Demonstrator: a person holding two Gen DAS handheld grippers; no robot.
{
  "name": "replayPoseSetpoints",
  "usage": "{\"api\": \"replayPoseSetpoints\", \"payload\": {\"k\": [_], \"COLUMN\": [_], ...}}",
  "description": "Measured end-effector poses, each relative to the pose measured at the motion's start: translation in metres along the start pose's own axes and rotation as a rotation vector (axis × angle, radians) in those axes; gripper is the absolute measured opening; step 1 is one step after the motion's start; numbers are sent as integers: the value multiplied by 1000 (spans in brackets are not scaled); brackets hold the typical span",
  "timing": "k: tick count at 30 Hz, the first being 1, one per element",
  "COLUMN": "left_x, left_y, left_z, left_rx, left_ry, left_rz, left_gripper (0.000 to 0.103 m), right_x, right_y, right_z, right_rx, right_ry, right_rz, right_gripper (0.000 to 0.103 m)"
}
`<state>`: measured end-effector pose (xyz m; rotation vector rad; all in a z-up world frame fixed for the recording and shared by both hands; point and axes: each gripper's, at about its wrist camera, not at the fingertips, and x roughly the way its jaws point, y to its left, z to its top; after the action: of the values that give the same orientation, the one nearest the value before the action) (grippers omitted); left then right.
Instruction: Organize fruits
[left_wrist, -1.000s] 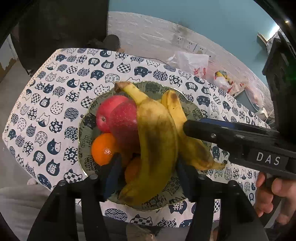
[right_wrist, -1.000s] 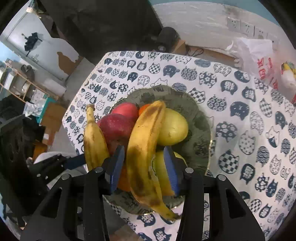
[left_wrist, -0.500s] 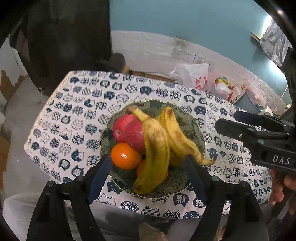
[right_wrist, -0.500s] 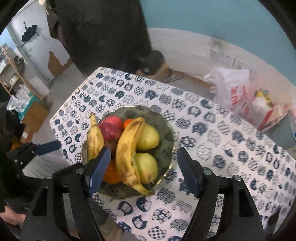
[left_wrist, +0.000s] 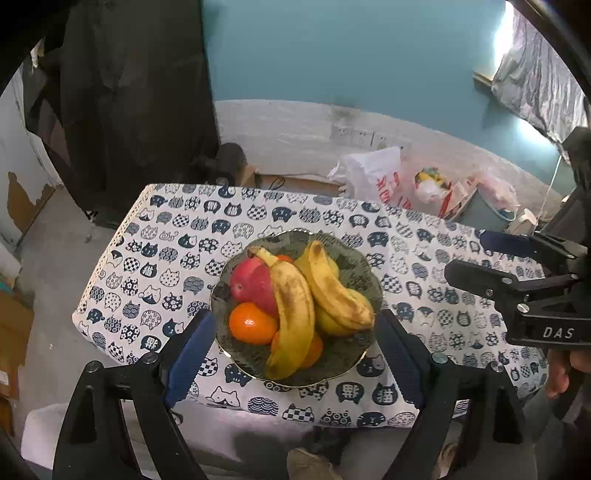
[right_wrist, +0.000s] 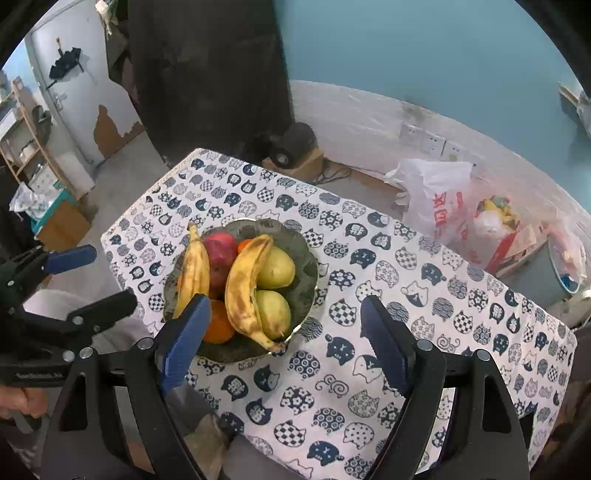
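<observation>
A green patterned bowl (left_wrist: 354, 258) (right_wrist: 306, 258) sits on the cat-print tablecloth and holds the fruit. In it lie two spotted bananas (left_wrist: 295, 306) (right_wrist: 240, 291), red apples (left_wrist: 251, 280) (right_wrist: 219, 245), oranges (left_wrist: 251, 325) (right_wrist: 218, 326) and two yellow-green pears (right_wrist: 275, 267). My left gripper (left_wrist: 295, 350) is open and empty, raised above the bowl's near side. My right gripper (right_wrist: 284, 339) is open and empty, above the table just right of the bowl. It also shows in the left wrist view (left_wrist: 476, 258); the left gripper also shows at the left of the right wrist view (right_wrist: 96, 280).
The table (right_wrist: 424, 295) is covered by a white cloth with dark cat heads. Beyond its far edge stand plastic bags (left_wrist: 373, 177) (right_wrist: 439, 199), a cardboard box (right_wrist: 299, 162) and a white brick wall with sockets. A shelf (right_wrist: 33, 147) stands at far left.
Both grippers have opened, let go of the bananas and pulled up and back from the bowl. The two bananas now rest on the fruit in the bowl.
</observation>
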<state>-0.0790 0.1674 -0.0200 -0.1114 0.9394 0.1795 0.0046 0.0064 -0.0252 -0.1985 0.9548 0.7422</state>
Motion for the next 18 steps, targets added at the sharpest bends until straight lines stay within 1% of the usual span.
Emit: {"api": "replayPoseSetpoints", "payload": {"k": [1, 3, 4, 8, 13, 18], "left_x": [-3, -9, -12, -17, -19, -15], "left_y": [-1, -3, -4, -4, -6, -9], "left_z": [0, -2, -4, -4, -2, -2], "left_rx": [3, 11, 9, -2, -8, -7], "left_ry": [-6, -28, -36, -43, -58, -40], "left_rz": [-1, 4, 11, -5, 1, -5], "left_gripper": [89, 96, 97, 98, 98, 98], "right_x": [-3, -9, -11, -18, -22, -25], "right_y": [-1, -5, -6, -12, -13, -11], "right_z": [-1, -2, -3, -5, -6, -4], "right_rx": [3, 11, 15, 26, 27, 22], "right_ry": [-3, -11, -15, -28, -36, -46], "right_rz": [-1, -4, -5, -13, -16, -18], "right_gripper": [82, 82, 82, 83, 83, 83]}}
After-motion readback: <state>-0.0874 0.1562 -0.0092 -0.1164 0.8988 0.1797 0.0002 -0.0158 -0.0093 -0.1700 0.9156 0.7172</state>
